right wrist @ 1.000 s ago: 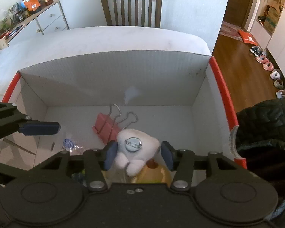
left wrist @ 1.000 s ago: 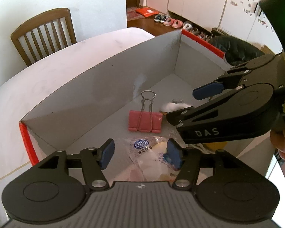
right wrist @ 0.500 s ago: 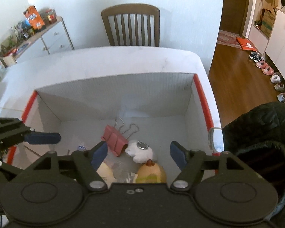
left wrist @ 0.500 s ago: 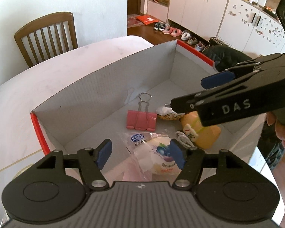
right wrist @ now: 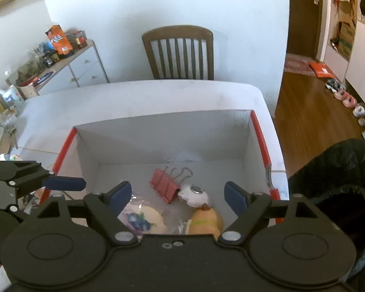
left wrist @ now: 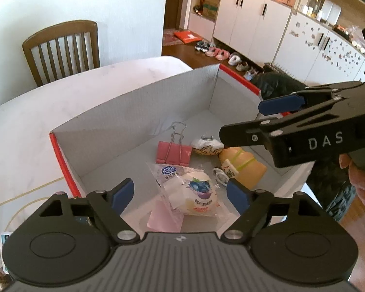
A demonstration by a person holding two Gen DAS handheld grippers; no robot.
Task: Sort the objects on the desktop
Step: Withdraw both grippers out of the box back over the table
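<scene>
Both the left gripper (left wrist: 180, 193) and right gripper (right wrist: 176, 194) are hovering with jaws spread, holding nothing. The pink metal binder clip (left wrist: 174, 152) is lying mid-frame inside the grey red-edged cardboard box (left wrist: 133, 112), handles pointing toward the upper frame, ahead of both.

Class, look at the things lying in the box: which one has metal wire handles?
The pink binder clip, lying flat on the floor of the box. Its two silver wire loops point toward the far wall; the wrapped snack, white plush and yellow toy have none.

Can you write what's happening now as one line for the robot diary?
left gripper: open, empty | right gripper: open, empty | grey cardboard box: pink binder clip, wrapped bun, yellow toy
</scene>
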